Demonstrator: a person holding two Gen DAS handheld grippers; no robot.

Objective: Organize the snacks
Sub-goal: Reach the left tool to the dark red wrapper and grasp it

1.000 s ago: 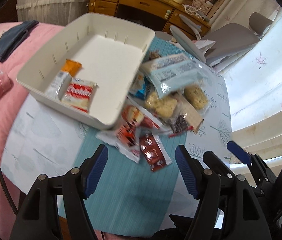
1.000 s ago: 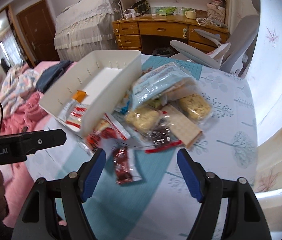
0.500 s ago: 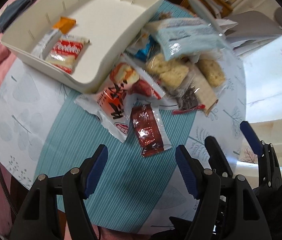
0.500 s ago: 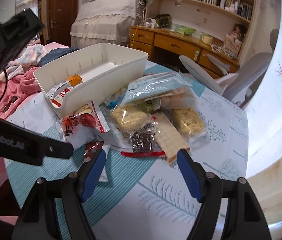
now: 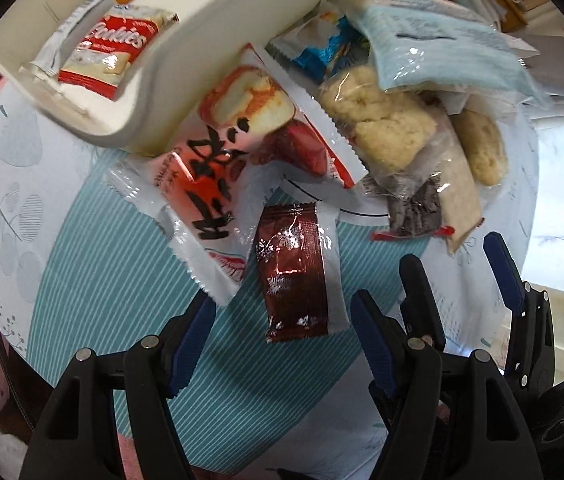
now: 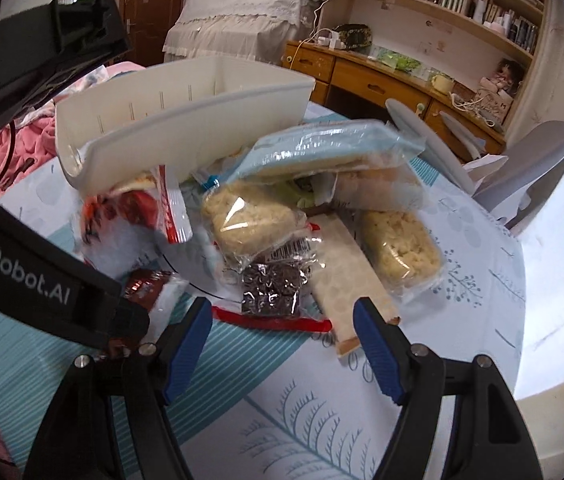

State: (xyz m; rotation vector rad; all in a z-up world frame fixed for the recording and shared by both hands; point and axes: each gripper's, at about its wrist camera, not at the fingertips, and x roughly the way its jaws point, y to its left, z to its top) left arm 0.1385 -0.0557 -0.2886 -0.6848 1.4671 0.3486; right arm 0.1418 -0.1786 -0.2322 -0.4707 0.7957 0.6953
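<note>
Blue-padded left hand-held gripper [image 5: 283,320] hovered wide open, empty, over a dark-red snack packet [image 5: 291,276] — right hand-held gripper [image 6: 282,340] likewise open, empty.

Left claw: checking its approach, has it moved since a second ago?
Yes. The left claw has come down and forward toward the dark red packet, which now lies between its open fingers.

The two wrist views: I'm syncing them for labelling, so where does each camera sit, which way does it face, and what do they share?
Left wrist: on the left tool, looking steeply down at the dark red packet and white bin; both blue fingers show, plus the right tool.
Right wrist: on the right tool, looking low across the table at the chocolate snack; the left tool's black body crosses at left.
Shared: bin, snack pile, dark red packet.
</note>
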